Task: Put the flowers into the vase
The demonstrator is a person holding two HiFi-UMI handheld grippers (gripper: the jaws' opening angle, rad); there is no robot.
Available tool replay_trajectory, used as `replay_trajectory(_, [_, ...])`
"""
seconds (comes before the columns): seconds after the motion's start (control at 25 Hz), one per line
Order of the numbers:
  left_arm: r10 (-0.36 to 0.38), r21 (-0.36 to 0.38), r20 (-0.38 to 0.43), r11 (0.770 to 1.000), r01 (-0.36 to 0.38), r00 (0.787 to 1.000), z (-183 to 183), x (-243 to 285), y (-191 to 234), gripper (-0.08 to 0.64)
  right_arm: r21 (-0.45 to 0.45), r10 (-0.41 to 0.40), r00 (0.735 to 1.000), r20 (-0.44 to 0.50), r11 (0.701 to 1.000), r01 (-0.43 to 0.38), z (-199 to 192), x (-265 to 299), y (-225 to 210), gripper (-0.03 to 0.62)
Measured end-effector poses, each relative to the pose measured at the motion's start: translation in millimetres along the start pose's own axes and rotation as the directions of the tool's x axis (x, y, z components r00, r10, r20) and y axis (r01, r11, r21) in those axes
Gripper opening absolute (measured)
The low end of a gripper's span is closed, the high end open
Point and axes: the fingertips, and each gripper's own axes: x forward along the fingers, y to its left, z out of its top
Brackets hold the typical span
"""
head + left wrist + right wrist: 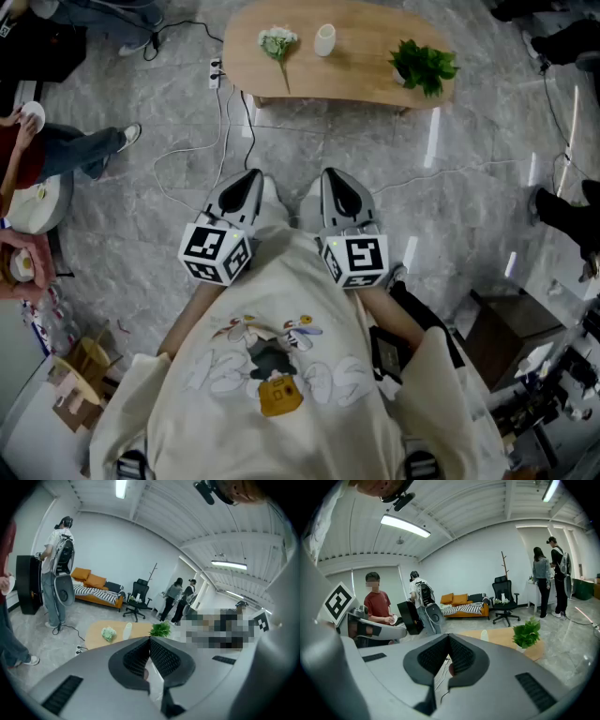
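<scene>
Both tools are pressed together with nothing between the jaws. The left tool (pixel 251 175) and the right tool (pixel 335 175) are held side by side close to the person's chest, angled a little downward over the bare floor (pixel 141 216).

The task's things are well apart from them, on the far side of that stretch of floor, on a wooden table (pixel 366 80). The flowers (pixel 277 41) lie flat on it, ahead of the left tool and slightly to its right. The blossom end is on the far side and the stem runs back toward the person, so the long axis points roughly at the tools. The vase (pixel 324 39) stands upright just to the right of the flowers, almost straight ahead of the right tool. A potted plant (pixel 424 64) sits further right.

Nothing of the task looks done yet: the flowers lie on the table, outside the vase. The left tool appears the nearer one to the flowers. Since the stem end faces the person, a forward reach would likely meet the stem first, and the jaws must spread before that.
</scene>
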Motion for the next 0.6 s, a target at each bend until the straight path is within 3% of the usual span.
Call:
replay_trajectory(0.36, [0.027, 0.067, 0.017, 0.997, -0.028, 0.999, 4.3, 10.2, -6.7, 0.009, 0.009, 0.025, 1.000, -0.011, 1.000, -0.025, -3.3, 7.7, -5.1, 0.006])
replay_trajectory(0.6, [0.059, 0.059, 0.041, 0.996, -0.062, 0.997, 9.9, 11.2, -10.1, 0.009, -0.009, 0.054, 0.999, -0.009, 0.999, -0.054, 3.7, 8.2, -8.5, 0.006])
